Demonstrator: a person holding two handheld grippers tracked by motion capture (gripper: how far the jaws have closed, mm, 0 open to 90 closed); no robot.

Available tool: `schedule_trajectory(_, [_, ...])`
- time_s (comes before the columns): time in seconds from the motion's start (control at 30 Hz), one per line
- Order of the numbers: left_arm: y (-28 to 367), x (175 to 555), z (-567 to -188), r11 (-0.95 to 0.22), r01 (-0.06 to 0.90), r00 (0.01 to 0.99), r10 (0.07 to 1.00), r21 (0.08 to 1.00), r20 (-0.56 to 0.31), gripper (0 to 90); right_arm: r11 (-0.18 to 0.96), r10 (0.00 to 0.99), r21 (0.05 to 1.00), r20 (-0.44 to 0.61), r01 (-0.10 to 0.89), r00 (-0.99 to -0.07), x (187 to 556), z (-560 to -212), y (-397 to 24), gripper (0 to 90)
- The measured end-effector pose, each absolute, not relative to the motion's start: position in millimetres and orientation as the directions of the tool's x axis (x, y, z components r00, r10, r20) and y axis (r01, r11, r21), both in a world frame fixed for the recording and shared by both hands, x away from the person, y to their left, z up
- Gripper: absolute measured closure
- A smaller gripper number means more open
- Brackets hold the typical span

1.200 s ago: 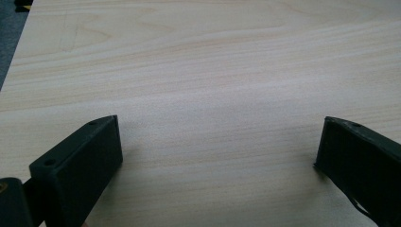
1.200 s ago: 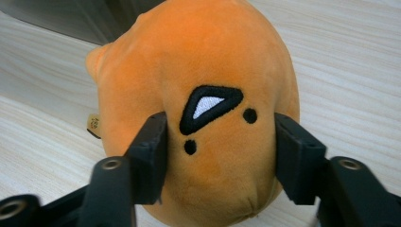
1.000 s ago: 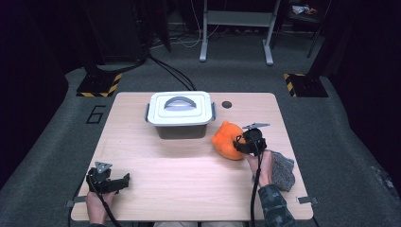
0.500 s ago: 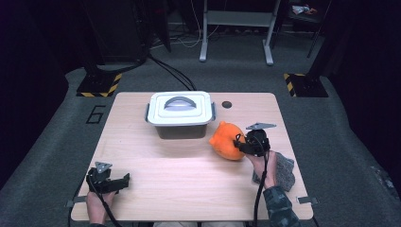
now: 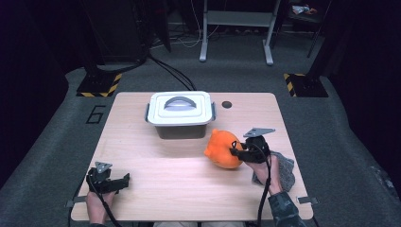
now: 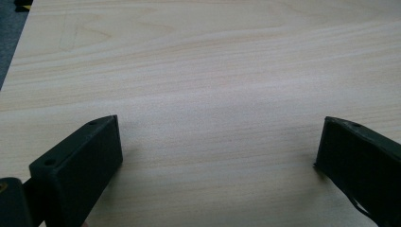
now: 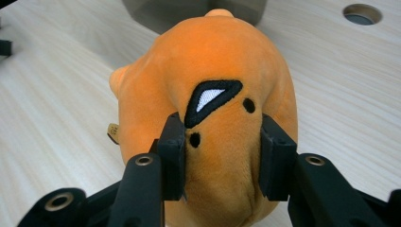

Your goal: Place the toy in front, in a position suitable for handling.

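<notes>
Right claw [image 5: 235, 152] squeezes orange plush [image 5: 222, 149] beside lidded bin [image 5: 179, 113] — grey cloth [image 5: 283, 169] behind, left claw [image 5: 124, 180] open.

Both grippers [image 5: 109, 182] [image 5: 236, 152] are showing black bodies, each carrying a grey three-cornered plate on top. A black cable is trailing from each toward the person. The right fingers [image 7: 174, 158] are presenting flat black pads on arms with round metal-ringed holes. The right sleeve [image 5: 283, 213] is showing a dark camouflage pattern.
</notes>
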State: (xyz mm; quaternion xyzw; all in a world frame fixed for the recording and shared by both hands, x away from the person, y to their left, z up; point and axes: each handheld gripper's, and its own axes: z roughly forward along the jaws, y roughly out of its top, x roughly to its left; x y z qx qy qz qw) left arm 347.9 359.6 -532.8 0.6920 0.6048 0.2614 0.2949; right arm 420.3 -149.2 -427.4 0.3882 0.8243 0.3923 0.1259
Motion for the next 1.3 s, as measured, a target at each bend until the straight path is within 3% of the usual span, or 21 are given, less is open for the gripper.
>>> schedule_trajectory(0.83, [360, 348, -533, -0.095, 0.682, 0.132, 0.991, 0.725, 0.005, 0.4, 0.53, 0.581, 0.709, 0.096, 0.465, -0.808, 409, -446, -125, 56.4])
schedule_trajectory(0.97, [359, 348, -533, -0.097, 0.682, 0.133, 0.991, 0.725, 0.008, 0.7, 0.528, 0.596, 0.704, 0.091, 0.475, -0.798, 410, -447, -128, 46.4])
schedule_trajectory(1.07, [360, 348, -532, -0.099, 0.686, 0.136, 0.991, 0.721, 0.006, 0.6, 0.516, 0.606, 0.711, 0.09, 0.477, -0.79, 410, -446, -129, 33.1])
schedule_trajectory(1.3, [359, 348, -533, -0.101, 0.679, 0.132, 0.991, 0.727, 0.014, 0.0, 0.464, 0.648, 0.747, 0.08, 0.476, -0.758, 405, -436, -137, 19.1])
